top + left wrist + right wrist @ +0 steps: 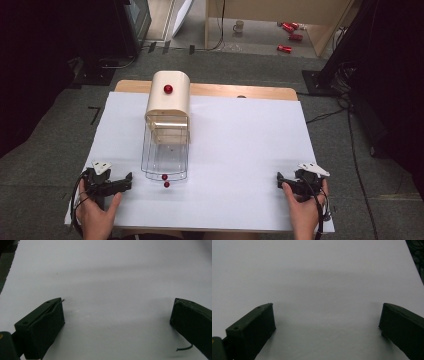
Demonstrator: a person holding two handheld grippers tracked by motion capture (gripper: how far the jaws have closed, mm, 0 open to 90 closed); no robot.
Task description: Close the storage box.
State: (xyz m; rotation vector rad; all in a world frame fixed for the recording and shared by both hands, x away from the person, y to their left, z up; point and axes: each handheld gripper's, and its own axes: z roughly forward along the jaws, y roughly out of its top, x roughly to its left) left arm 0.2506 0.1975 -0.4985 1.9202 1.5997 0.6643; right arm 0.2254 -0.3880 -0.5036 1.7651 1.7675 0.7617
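Observation:
A cream box with a rounded top [170,100] stands at the back left of the white table [240,150], with a red knob [168,89] on top. A clear curved cover [165,150] lies in front of it, and two small red knobs [164,177] sit at its near edge. My left gripper [124,183] [117,315] rests near the front left corner, just left of the cover; it is open, with bare table between its jaws. My right gripper [283,181] [327,317] rests near the front right, also open and holding nothing.
Grey carpet surrounds the table. A wooden strip [250,92] runs along the table's far edge. Red cans [285,48] and a mug [239,26] lie on the floor far behind. Cables [345,107] trail at the right.

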